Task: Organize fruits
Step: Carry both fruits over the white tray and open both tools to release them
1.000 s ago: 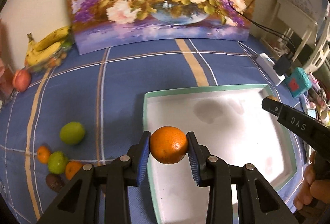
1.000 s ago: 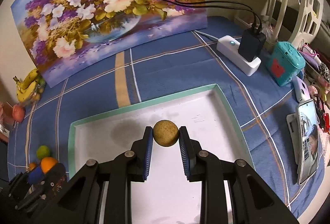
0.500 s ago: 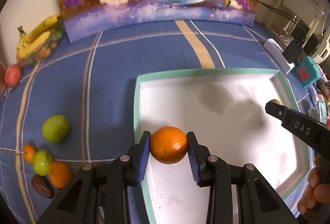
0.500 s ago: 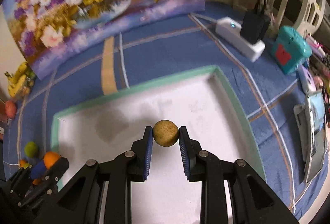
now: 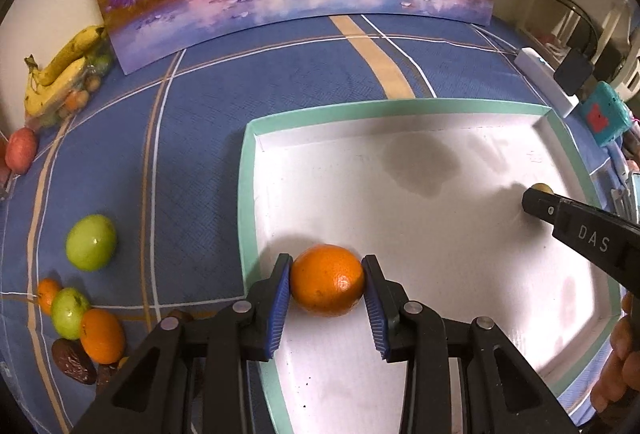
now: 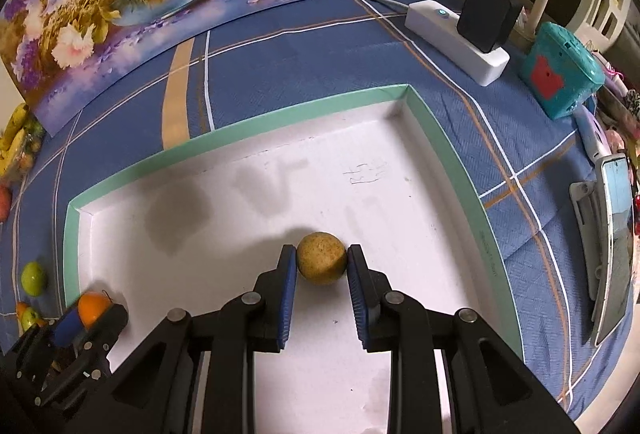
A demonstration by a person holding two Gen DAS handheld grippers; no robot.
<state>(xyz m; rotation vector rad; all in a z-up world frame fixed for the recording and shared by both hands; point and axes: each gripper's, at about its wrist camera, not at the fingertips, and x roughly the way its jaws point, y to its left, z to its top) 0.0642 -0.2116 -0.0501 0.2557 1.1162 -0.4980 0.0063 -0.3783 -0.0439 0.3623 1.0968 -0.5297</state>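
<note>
1. Left wrist view: the left gripper (image 5: 326, 288) pinches an orange (image 5: 327, 279) between its blue fingers (image 5: 278, 298), low over the white tray (image 5: 249, 194) near its left rim.
2. Right wrist view: the right gripper (image 6: 322, 268) grips a small tan fruit (image 6: 321, 257) over the tray's middle.
3. A green apple (image 5: 91, 242) lies on the blue cloth (image 5: 192, 138), left of the tray.

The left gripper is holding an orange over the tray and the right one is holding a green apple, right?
Not quite. The right gripper holds a small brownish-yellow round fruit, as the right wrist view shows. The left gripper does hold an orange over the tray.
</note>
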